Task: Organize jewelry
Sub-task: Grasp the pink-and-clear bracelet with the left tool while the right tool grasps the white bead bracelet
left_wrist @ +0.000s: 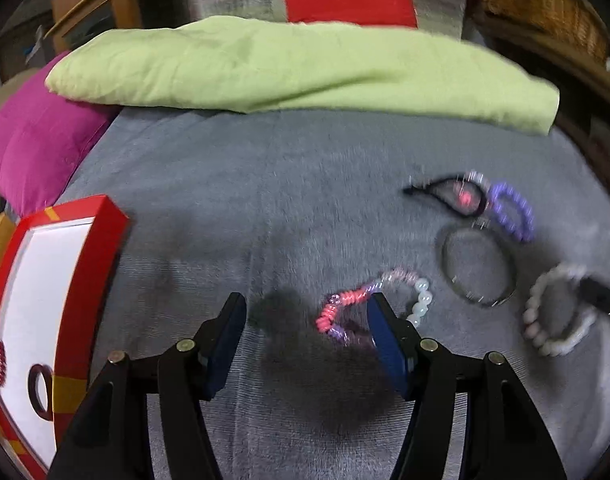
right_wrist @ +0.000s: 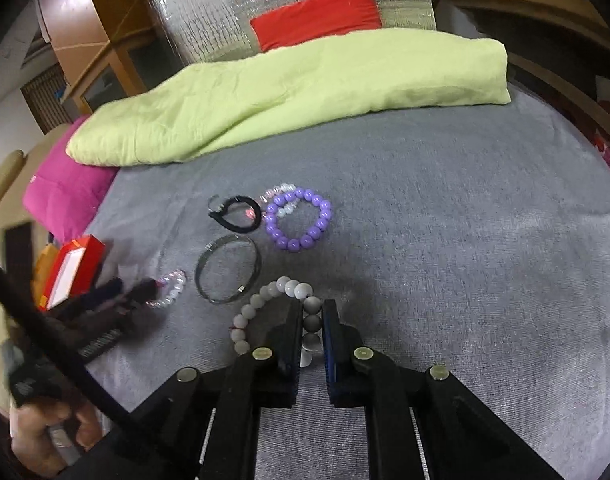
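Right gripper (right_wrist: pixel 313 312) comes in low from 6 o'clock of its own view, its jaws drawn narrow on the white bead bracelet (right_wrist: pixel 265 300), a run of beads pinched between the pads while the loop curves away toward 10 o'clock on the grey blanket (right_wrist: pixel 445 220). At 11 o'clock of that bracelet lies the metal bangle (right_wrist: pixel 229 269), flat; beyond it, toward 12 o'clock, the purple bead bracelet (right_wrist: pixel 299 219) rests just beside the black cord loop (right_wrist: pixel 237 211). Left gripper (left_wrist: pixel 305 312) hangs over the blanket with its jaws spread wide, nothing between them; the pink and purple coil bracelet (left_wrist: pixel 347 312) lies against its right finger (left_wrist: pixel 385 336), partly hidden behind it. In the right view the left gripper is blurred at 9 o'clock, the person's hand (right_wrist: pixel 45 432) below it. At 9 o'clock of the left view the red jewelry box (left_wrist: pixel 85 280) stands open with a dark ring (left_wrist: pixel 39 392) inside
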Available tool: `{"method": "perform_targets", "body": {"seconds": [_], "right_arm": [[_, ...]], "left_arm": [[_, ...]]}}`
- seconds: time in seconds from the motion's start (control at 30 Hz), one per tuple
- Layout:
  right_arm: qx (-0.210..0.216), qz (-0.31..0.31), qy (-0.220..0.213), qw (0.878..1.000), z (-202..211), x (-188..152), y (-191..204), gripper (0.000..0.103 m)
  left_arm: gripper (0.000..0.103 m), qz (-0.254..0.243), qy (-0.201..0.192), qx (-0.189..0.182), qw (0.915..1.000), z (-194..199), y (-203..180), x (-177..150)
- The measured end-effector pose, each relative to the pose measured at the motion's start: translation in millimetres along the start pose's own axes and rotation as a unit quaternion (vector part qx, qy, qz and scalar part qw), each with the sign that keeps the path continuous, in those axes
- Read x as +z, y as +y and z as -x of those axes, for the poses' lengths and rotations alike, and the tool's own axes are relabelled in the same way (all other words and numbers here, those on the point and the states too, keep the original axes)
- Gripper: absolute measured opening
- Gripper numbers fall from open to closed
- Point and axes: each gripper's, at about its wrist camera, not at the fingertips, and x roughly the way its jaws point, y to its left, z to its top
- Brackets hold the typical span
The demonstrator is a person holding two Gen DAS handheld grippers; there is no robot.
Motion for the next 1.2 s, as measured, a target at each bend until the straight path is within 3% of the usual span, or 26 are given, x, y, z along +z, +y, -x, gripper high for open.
{"method": "perform_targets", "body": {"seconds": [0.03, 0.1, 0.2, 0.33, 0.5, 0.6, 1.2], "right_arm": [[0.003, 0.000, -0.005, 1.000, 2, 1, 0, 0.010], [0.007, 0.000, -0.009, 1.000, 5, 2, 1, 0.010], [0.010, -0.002, -0.010, 1.000, 4, 2, 1, 0.010], [0.014, -0.008, -0.017, 1.000, 8, 3, 0, 0.010], [0.023, -0.019, -0.033, 0.999, 14, 8, -3, 0.010], [0.031, -0.024, -0.041, 0.998, 18, 10, -5, 0.010], [0.053, -0.020, -0.065, 0.996, 32, 12, 0, 0.010]], "left_arm": [[0.051, -0.003, -0.002, -0.004, 1.0000, -1, -2, 0], [0.018, -0.011, -0.002, -0.016, 0.9998, 0, -6, 0], [0.007, -0.033, -0.007, -0.005, 0.9994, 3, -15, -2], [0.007, -0.020, -0.014, -0.045, 0.9987, 18, -10, -2], [0.007, 0.000, -0.065, -0.065, 0.9958, 53, 5, 2], [0.007, 0.001, -0.076, -0.063, 0.9951, 61, 8, 1], [0.007, -0.005, -0.062, -0.049, 0.9968, 59, 4, 0]]}}
